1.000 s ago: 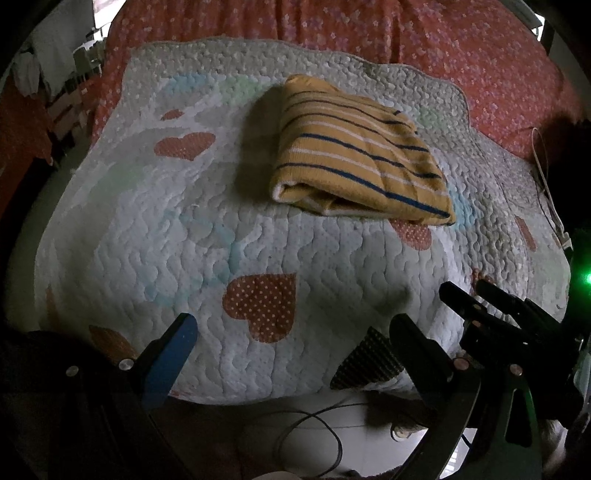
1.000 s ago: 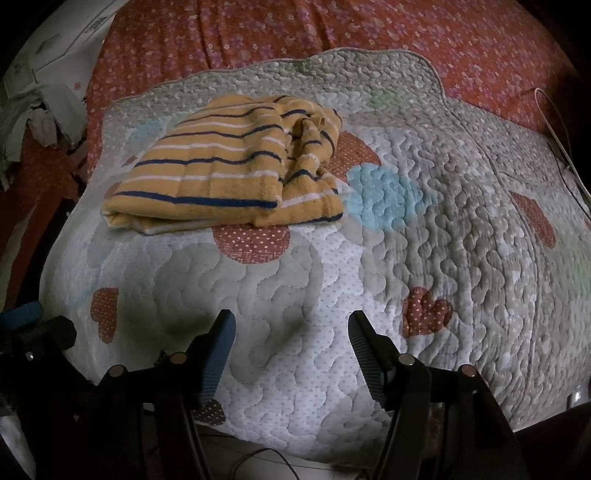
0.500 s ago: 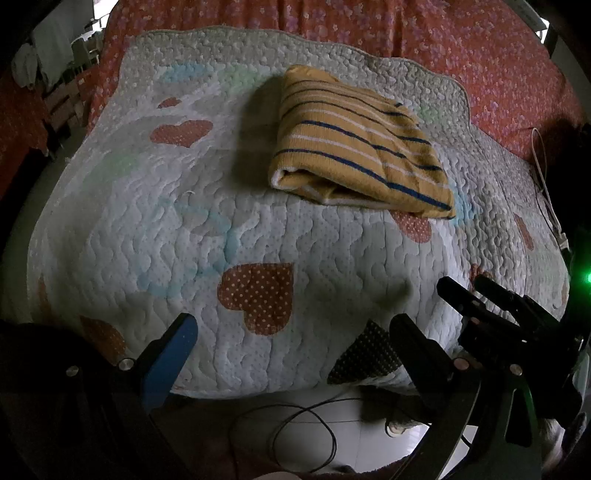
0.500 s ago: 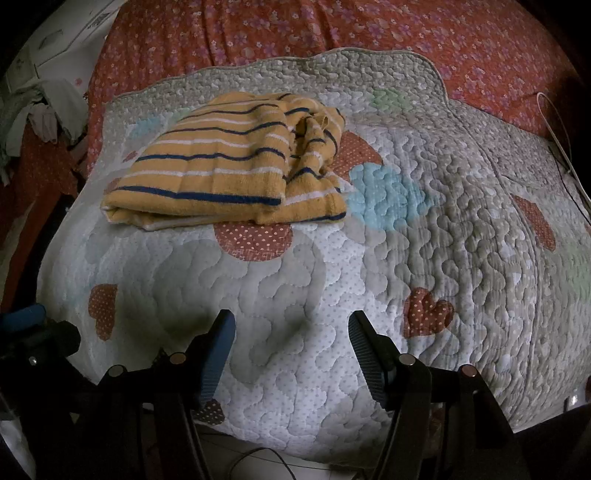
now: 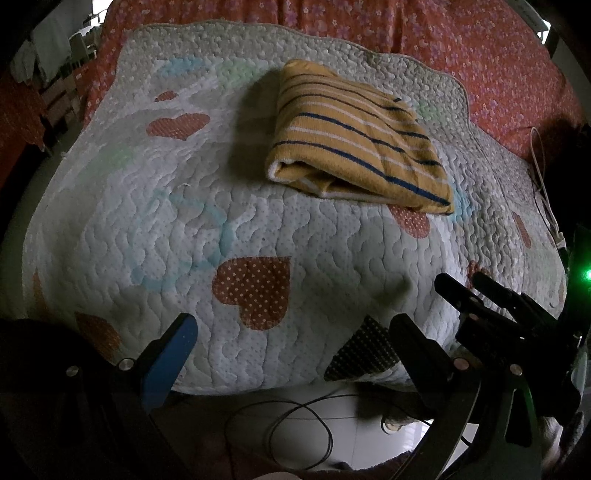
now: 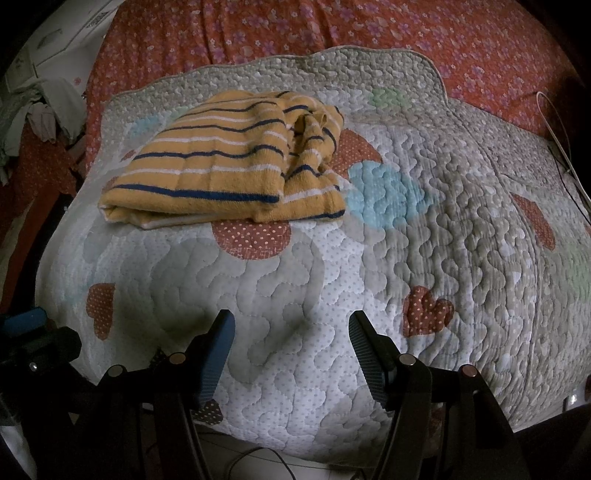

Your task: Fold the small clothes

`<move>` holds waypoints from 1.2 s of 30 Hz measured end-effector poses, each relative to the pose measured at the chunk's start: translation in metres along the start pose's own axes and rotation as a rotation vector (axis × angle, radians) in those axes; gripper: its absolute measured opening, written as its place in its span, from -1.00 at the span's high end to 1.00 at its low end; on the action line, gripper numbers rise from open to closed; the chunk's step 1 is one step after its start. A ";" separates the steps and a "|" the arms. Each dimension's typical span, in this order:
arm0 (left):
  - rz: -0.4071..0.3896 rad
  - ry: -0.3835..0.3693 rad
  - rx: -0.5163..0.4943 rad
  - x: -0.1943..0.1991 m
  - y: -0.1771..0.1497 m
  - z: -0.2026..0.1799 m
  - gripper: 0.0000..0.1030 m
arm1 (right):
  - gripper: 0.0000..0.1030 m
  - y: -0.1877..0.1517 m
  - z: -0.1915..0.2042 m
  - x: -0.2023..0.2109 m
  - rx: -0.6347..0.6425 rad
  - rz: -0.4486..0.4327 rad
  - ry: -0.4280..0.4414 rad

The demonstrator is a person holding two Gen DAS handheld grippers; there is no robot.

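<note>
A folded yellow garment with navy and white stripes (image 5: 354, 140) lies on a quilted mat with heart patches (image 5: 184, 192), toward the mat's far side. It also shows in the right wrist view (image 6: 225, 166), far left. My left gripper (image 5: 291, 332) is open and empty, hovering over the mat's near edge, well short of the garment. My right gripper (image 6: 291, 332) is open and empty over the near part of the mat (image 6: 443, 221). The right gripper also shows at the lower right of the left wrist view (image 5: 480, 291).
The mat lies on a red floral bedspread (image 6: 332, 26). A thin black cable loop (image 5: 299, 432) lies on the pale floor below the mat's near edge. A white cord (image 5: 543, 177) runs along the mat's right side. Clothes are piled at the far left (image 6: 40, 114).
Both grippers have drawn back slightly from the mat, still open. The garment has not moved on the mat.
</note>
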State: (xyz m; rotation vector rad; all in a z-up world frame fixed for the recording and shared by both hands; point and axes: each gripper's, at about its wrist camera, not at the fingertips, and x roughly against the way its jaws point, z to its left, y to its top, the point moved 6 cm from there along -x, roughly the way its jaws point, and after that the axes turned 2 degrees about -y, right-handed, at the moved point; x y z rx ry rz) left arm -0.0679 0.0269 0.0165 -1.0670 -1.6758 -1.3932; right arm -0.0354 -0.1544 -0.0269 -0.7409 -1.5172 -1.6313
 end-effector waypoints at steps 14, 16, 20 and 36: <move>0.004 -0.001 0.001 -0.002 -0.002 0.000 -1.00 | -0.34 0.000 -0.001 -0.001 0.000 0.003 0.001; 0.005 -0.001 0.001 -0.002 -0.003 -0.001 -1.00 | -0.34 0.000 -0.002 -0.002 0.001 0.005 0.000; 0.006 -0.002 0.002 -0.002 -0.002 -0.001 -1.00 | -0.34 -0.001 -0.003 -0.002 0.001 0.007 -0.001; 0.017 -0.007 0.014 -0.006 -0.004 0.005 -1.00 | -0.34 -0.002 0.002 -0.003 0.014 0.013 -0.001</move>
